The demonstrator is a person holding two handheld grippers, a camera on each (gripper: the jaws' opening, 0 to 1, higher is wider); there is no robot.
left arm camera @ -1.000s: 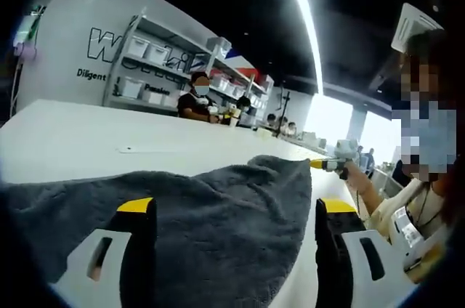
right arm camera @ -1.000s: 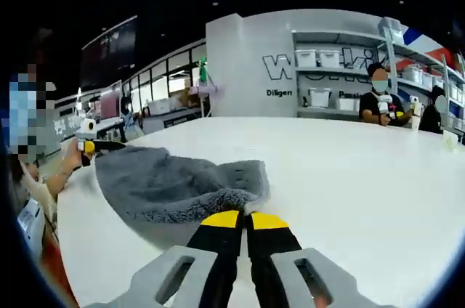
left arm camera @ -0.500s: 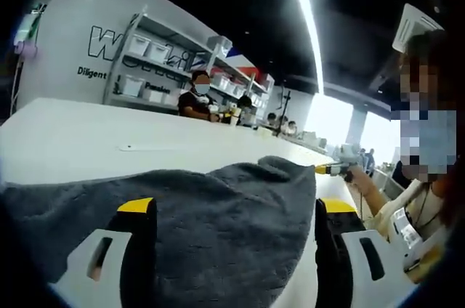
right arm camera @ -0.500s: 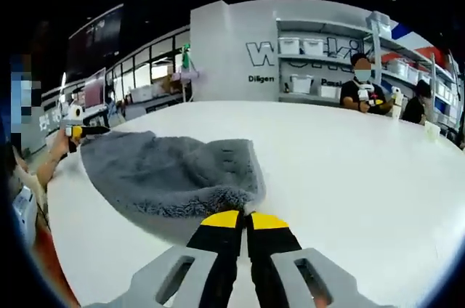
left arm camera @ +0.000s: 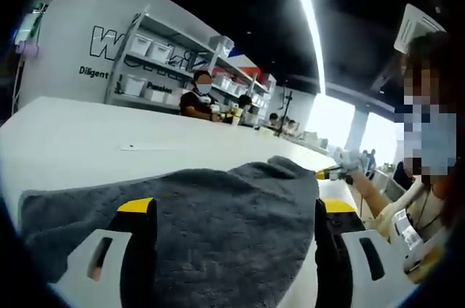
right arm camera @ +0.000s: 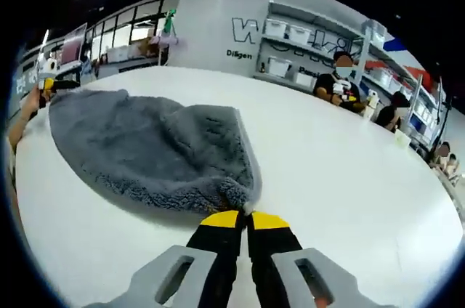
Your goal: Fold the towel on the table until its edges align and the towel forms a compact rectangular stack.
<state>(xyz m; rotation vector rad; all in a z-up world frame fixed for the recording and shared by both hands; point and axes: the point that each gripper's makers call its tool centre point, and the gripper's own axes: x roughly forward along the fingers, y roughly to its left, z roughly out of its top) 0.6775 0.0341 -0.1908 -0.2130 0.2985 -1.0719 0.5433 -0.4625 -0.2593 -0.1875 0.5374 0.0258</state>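
Observation:
A dark grey fluffy towel (left arm camera: 232, 213) lies on the white table (left arm camera: 87, 134), spreading from under my left gripper toward the right one. My left gripper (left arm camera: 232, 208) is open, its yellow-tipped jaws wide apart with the towel lying between them. My right gripper (right arm camera: 243, 219) is shut on the towel's near corner (right arm camera: 238, 195), low over the table (right arm camera: 349, 177). The towel (right arm camera: 145, 148) stretches away from it to the left, where the left gripper (right arm camera: 49, 84) shows in a hand. The right gripper (left arm camera: 330, 172) also appears past the towel's far edge.
Shelves with white bins (left arm camera: 156, 68) line the grey wall behind the table. Seated people (right arm camera: 340, 79) are at the table's far side. A small flat object (left arm camera: 145, 147) lies on the table beyond the towel. The person holding the grippers (left arm camera: 421, 199) is at the right.
The right gripper has carried the pinched corner onward and its view now tilts down over the table. The towel lies flatter and more spread. The left gripper stays open.

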